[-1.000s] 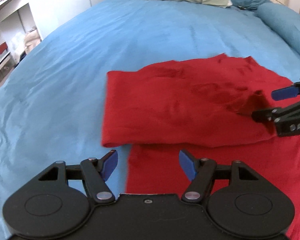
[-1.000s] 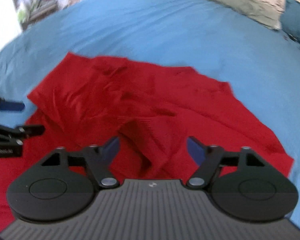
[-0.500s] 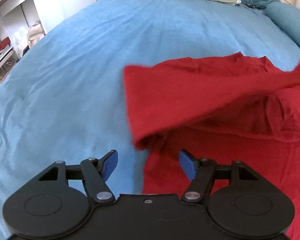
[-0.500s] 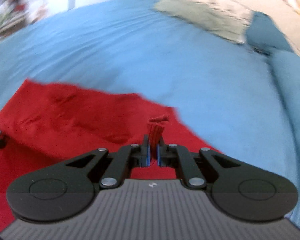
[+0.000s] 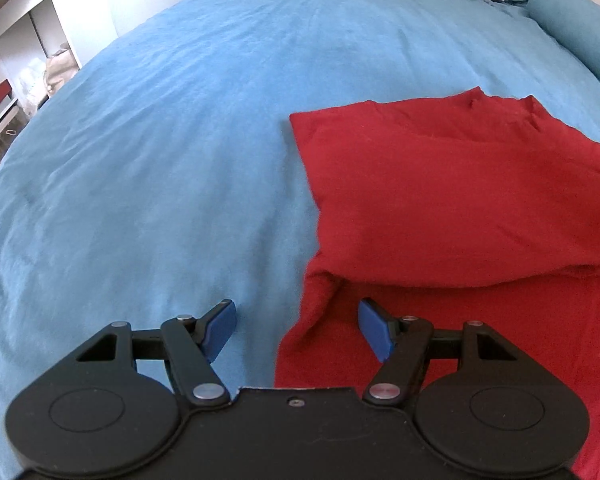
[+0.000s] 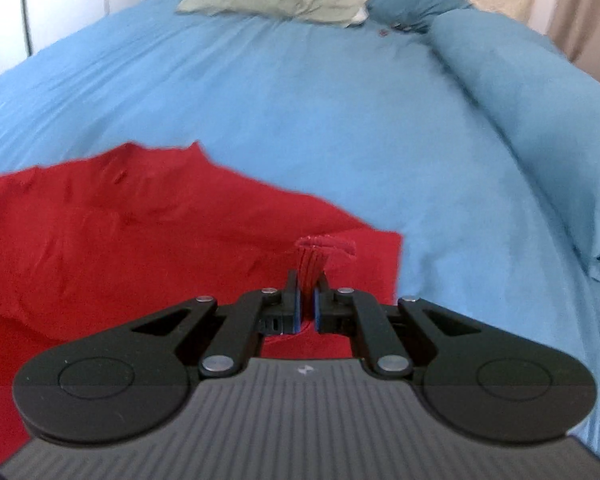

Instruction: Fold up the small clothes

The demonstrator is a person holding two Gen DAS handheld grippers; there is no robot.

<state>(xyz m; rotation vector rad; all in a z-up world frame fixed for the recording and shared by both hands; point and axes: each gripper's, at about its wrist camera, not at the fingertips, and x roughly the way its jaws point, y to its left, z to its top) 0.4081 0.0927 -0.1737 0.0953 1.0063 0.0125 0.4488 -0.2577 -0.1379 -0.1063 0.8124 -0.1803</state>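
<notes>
The red garment (image 5: 460, 200) lies on the blue bed (image 5: 160, 160), filling the right half of the left view, its right part cut off by the frame edge. The left gripper (image 5: 298, 330) hangs wide open over its near edge. The right gripper (image 6: 307, 300) pinches a bunched fold; the garment's lower part hides behind its body.

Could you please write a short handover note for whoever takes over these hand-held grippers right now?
Right hand-held gripper: shut on a bunched edge of the red knit cloth garment, pinched between the blue pads.
Left hand-held gripper: open, holding nothing, poised over the garment's near left edge.
The garment lies on the blue bedspread, with one layer folded over across the far part.
Done: one fold is in place.
Left: probably lay down the pinched edge, release, then complete and smooth the remaining folds.
</notes>
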